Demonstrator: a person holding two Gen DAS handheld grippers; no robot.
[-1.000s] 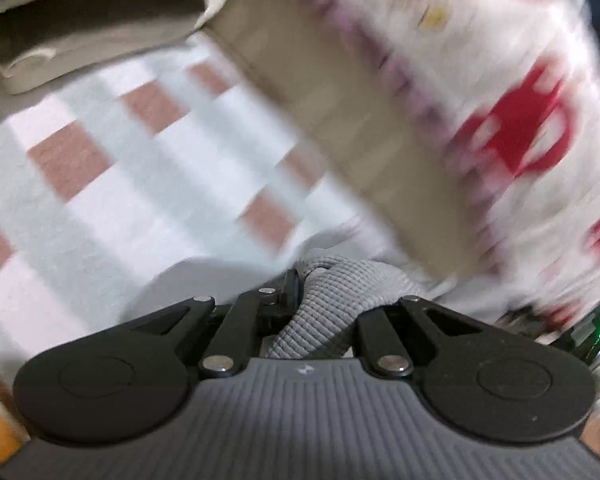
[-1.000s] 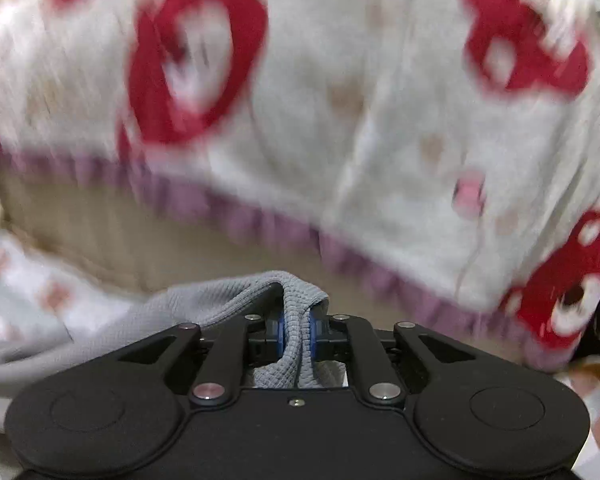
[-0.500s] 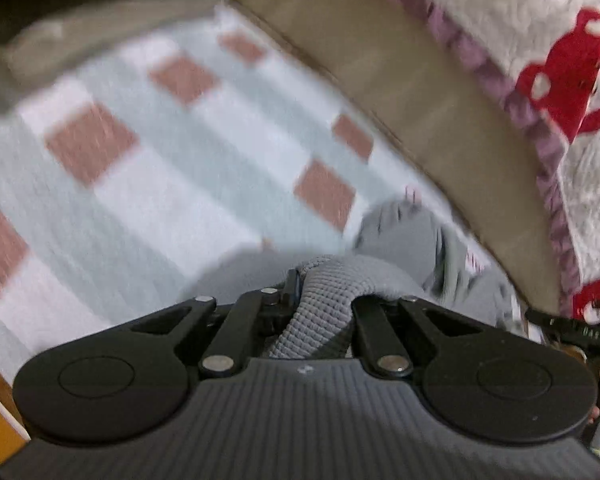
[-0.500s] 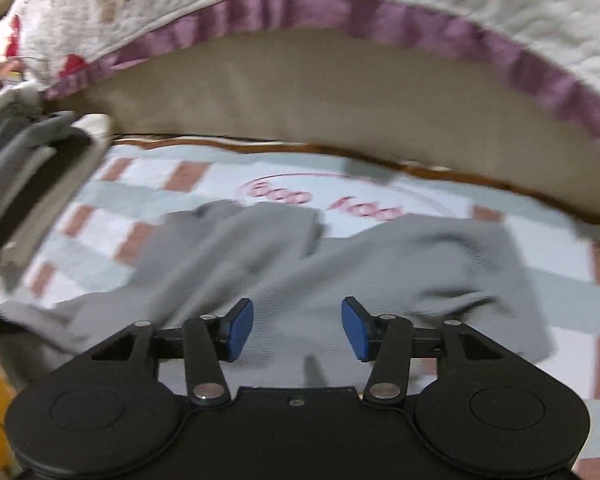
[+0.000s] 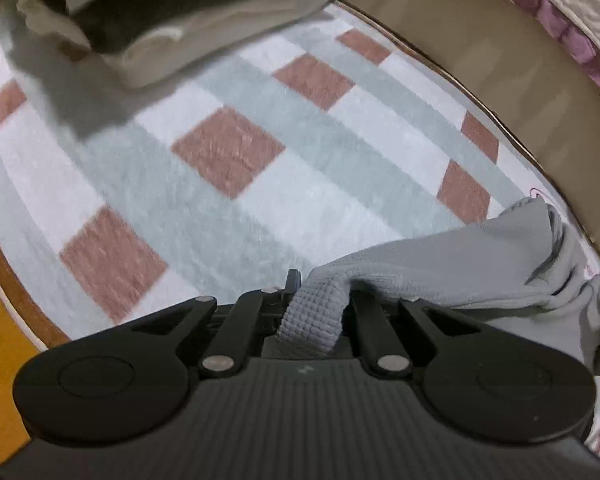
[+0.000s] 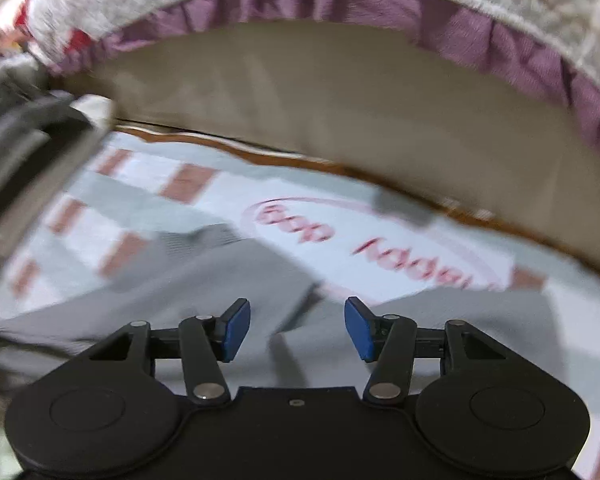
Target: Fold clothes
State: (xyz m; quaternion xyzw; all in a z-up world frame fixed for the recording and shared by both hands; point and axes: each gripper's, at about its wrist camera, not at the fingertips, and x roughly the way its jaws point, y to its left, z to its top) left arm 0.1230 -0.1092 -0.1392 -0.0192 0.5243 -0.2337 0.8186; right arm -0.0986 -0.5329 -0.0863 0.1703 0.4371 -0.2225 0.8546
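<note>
On the checked rug [image 5: 228,148], left tongs [image 5: 312,312] pinch the grey waffle-knit garment [image 5: 460,264] — spreading step; right tongs [image 6: 297,327], wide and empty, need a fresh edge.

Both views ride low behind their own grippers, whose black bodies fill the bottom of each frame. The left wrist view looks down and forward, close over the checked rug [image 5: 228,152], with a stack of folded clothes [image 5: 180,12] at upper left and the bed side [image 5: 480,40] at upper right. The right wrist view sits a little further back (and is blurred), facing the bed side [image 6: 340,100] across the top of the frame. They share the rug [image 6: 140,208], the grey garment [image 5: 460,264] [image 6: 220,280], the stack [image 6: 24,128] and the quilt edge [image 6: 500,36].
</note>
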